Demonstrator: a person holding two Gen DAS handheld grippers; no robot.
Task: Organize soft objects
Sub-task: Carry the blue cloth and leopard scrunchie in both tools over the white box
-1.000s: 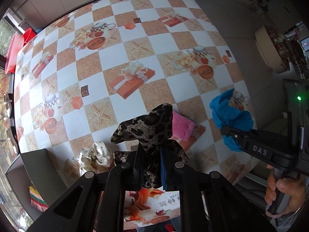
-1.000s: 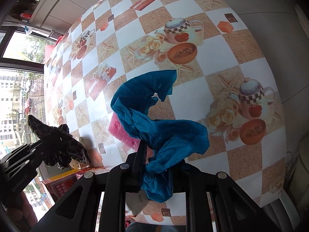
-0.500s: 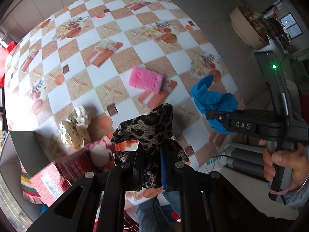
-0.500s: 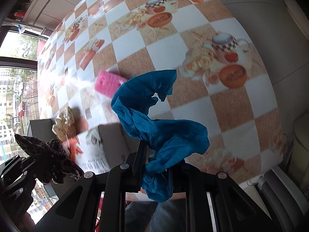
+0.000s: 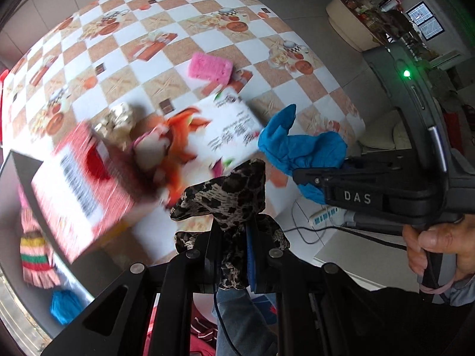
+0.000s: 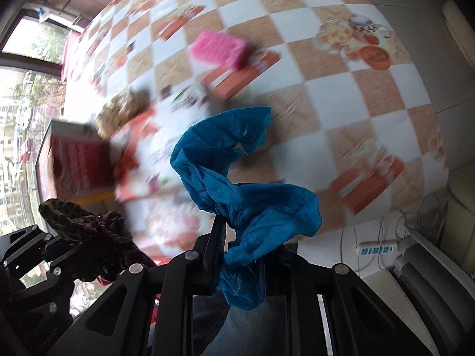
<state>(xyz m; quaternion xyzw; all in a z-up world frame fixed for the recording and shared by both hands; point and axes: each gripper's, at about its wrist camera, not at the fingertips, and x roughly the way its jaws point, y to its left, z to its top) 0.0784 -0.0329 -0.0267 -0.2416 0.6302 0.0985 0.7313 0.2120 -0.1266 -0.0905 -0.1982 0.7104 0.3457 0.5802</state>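
While both carried above red box [image 5: 77,184]: left gripper [image 5: 234,246] clamped on leopard scrunchie [image 5: 228,190], right gripper [image 6: 240,252] clamped on blue cloth [image 6: 237,178]. Risk: trailing cloth snags box edge, or early release drops either beside box.

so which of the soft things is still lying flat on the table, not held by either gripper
The pink sponge. The leopard-print cloth is clamped in the left gripper, the blue cloth in the right gripper.

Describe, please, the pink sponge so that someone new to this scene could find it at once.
Start from the table with the checked orange and white cloth. Beyond the printed box near its front edge lies the pink sponge, flat on the cloth and apart from everything else. It is the only plain pink block there; the cream polka-dot scrunchie beside the box is ruffled and pale.
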